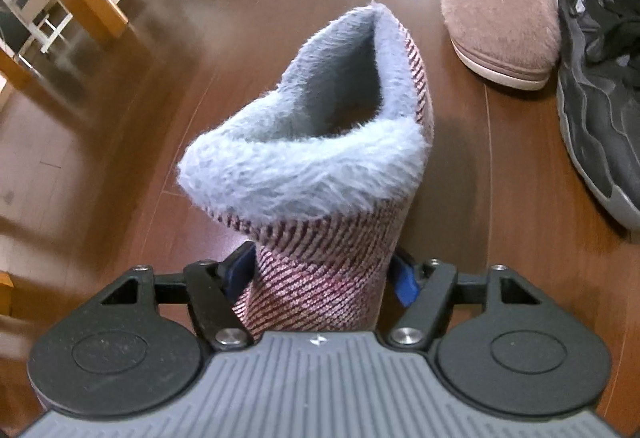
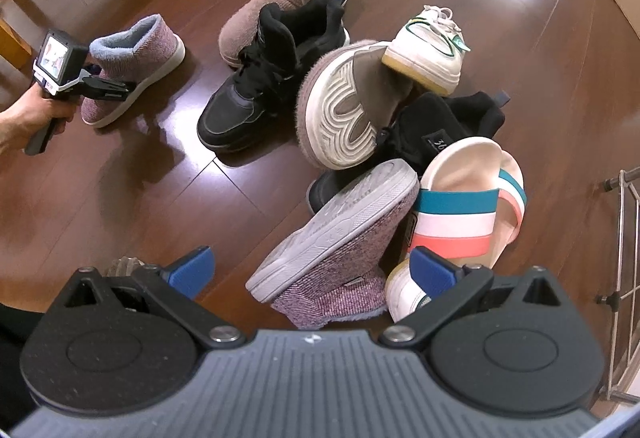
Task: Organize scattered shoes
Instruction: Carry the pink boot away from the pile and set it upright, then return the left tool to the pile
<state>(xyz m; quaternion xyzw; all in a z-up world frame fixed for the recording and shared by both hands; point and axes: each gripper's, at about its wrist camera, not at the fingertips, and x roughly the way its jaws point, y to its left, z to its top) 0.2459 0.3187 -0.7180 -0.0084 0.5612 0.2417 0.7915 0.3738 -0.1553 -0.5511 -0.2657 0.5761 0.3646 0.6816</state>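
A glossy dark wooden floor (image 2: 168,177) runs under everything, with table legs at its far edge. The left gripper (image 1: 322,274) points steeply down with its blue fingers (image 1: 406,284) spread either side of a pink striped slipper boot (image 1: 332,165); the pads seem to stand just off the knit, though the boot hides most of them, so it looks released rather than clamped. That boot stands upright on its sole, its grey fleece cuff open, near a brown plush slipper (image 1: 504,9) and a black sneaker (image 1: 600,85) that sit side by side. From the right wrist view, a bare hand (image 2: 28,117) holds the left tool by its handle. The right gripper (image 2: 308,270) hangs almost straight down over a heap of shoes, fingers wide and gripping nothing, with a second pink boot (image 2: 340,250) lying on its side between them, beside a striped sandal (image 2: 460,213).
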